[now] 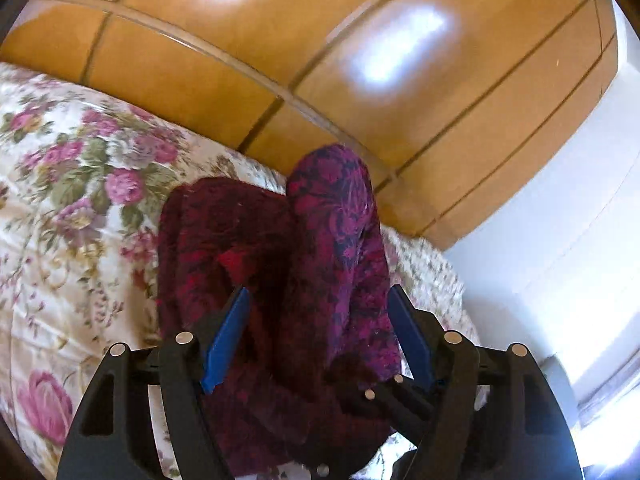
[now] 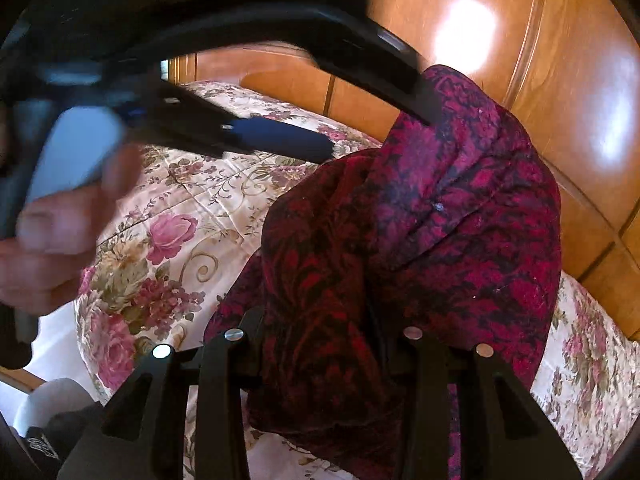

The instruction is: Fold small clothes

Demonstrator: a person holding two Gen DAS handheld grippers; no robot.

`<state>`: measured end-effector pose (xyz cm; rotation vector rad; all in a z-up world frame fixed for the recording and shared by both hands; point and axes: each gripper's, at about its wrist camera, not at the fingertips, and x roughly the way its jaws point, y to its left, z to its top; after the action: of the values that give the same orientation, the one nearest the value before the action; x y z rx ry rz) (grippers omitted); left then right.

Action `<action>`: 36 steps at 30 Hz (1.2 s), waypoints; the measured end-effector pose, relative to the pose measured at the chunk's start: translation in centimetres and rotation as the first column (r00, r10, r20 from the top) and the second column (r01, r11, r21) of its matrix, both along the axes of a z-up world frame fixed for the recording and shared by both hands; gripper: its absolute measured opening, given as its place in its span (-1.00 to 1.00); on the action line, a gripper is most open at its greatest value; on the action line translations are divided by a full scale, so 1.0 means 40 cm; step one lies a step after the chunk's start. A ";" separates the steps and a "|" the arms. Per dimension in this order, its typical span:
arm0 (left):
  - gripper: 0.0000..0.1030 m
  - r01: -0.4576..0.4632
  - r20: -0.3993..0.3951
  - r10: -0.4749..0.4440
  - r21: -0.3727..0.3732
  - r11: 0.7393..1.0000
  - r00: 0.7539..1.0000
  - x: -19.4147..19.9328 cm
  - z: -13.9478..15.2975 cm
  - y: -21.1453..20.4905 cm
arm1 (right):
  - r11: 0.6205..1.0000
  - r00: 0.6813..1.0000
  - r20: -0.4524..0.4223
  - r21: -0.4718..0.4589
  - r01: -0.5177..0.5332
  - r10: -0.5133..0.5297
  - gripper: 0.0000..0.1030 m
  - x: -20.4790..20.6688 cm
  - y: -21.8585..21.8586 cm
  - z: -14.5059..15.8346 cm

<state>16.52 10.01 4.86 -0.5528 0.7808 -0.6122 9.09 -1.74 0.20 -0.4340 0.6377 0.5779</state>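
A magenta and dark red patterned garment (image 1: 332, 240) stands bunched up off the floral bedspread (image 1: 80, 200). My left gripper (image 1: 320, 320) is open, its blue pads (image 1: 230, 336) wide apart with folds of the garment between them. In the right wrist view the garment (image 2: 440, 220) rises gathered from between the fingers of my right gripper (image 2: 332, 280), which is shut on it; cloth hides the pads. The left gripper (image 2: 378, 134) reaches in from the upper left, one finger touching the cloth's top. Black links of the right gripper (image 1: 392, 396) show low in the left wrist view.
Glossy wooden panels (image 1: 360, 60) rise behind the bed, with a white wall (image 1: 560, 220) to the right. A person's hand (image 2: 48, 240) grips the left gripper's handle at the left. The bedspread (image 2: 168, 220) lies bare left of the garment.
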 end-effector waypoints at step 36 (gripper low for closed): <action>-0.59 -0.164 0.003 0.185 0.475 0.864 0.983 0.026 -0.086 -0.001 | 0.991 0.992 0.030 0.045 0.122 -0.124 0.38 0.030 -0.116 -0.063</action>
<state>17.54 9.98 1.43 -0.1793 0.8745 -0.2233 10.30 -6.37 -2.30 -0.3607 0.6154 0.4656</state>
